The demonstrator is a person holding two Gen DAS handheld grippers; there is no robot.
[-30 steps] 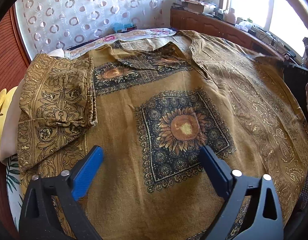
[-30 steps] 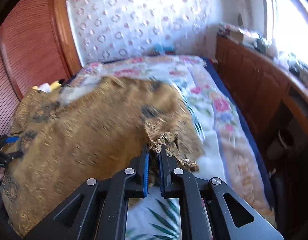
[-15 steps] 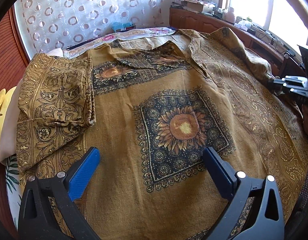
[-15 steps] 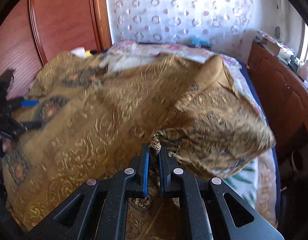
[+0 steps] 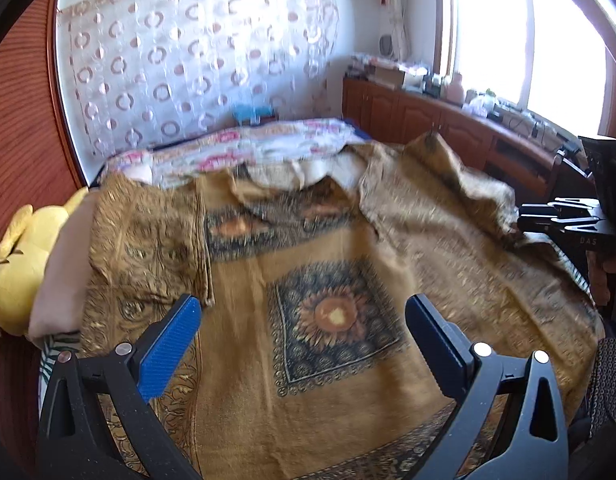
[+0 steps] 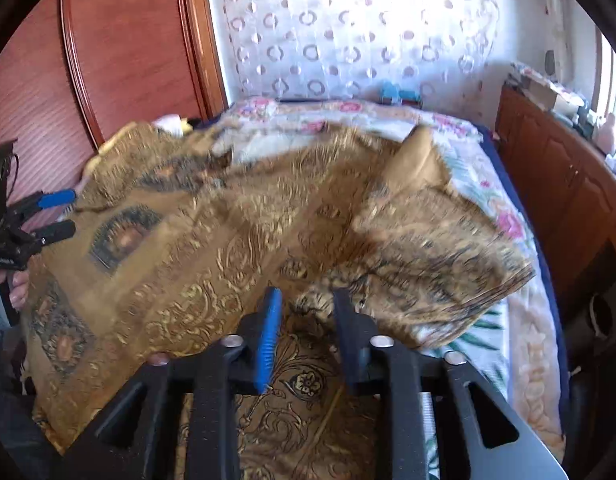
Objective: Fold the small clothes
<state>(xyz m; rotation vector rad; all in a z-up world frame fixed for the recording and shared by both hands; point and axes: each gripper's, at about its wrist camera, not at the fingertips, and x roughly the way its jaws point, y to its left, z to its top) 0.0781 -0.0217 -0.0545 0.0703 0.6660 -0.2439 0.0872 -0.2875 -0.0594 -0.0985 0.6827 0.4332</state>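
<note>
Your gold sunflower-print garment lies spread across the bed, its right sleeve now flopped inward over the body. Your right gripper, pinching that sleeve half a second ago, has spread and let go, so this fold looks placed. Your left gripper hovers wide apart above the front, gripping nothing.

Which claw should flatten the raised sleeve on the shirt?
Right. The right claw is open with the bunched sleeve right at its fingertips; the left claw hovers open over the sunflower print, away from it.
</note>
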